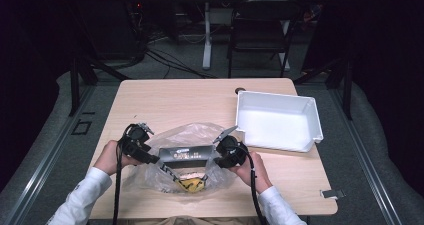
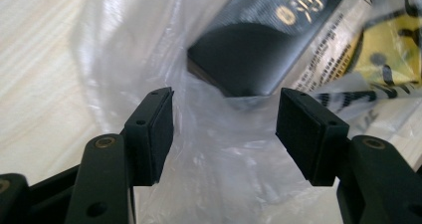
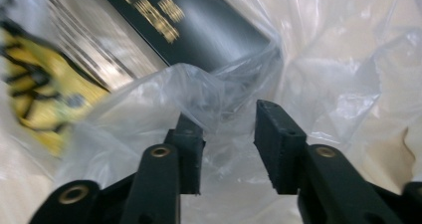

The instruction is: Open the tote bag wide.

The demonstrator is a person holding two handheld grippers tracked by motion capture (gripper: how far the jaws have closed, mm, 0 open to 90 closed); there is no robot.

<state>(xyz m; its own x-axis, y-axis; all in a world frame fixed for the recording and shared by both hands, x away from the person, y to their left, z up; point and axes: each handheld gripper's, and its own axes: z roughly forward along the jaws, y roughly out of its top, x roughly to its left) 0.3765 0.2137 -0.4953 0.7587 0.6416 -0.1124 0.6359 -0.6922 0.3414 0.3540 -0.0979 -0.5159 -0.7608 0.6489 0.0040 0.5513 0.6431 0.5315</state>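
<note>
High view: a clear plastic bag (image 1: 182, 160) holding a black box (image 1: 186, 155) lies on the surface, just left of the white bin (image 1: 278, 121). The left gripper (image 1: 155, 158) and right gripper (image 1: 216, 160) flank the box.

Left gripper view: jaws wide apart, bag film loose between them, nothing clamped.

Right gripper view: jaws partly apart around a bag fold, pads not pressing.

You get even overhead light on the pale wooden table (image 1: 165, 97), while the room beyond it falls away almost black. The white plastic bin (image 1: 278, 121) glares bright. In the left gripper view the black carton with gold print (image 2: 254, 50) and yellow packet (image 2: 385, 52) smear soft; the clear plastic bag (image 3: 219, 92) glints with highlights in the right gripper view.
</note>
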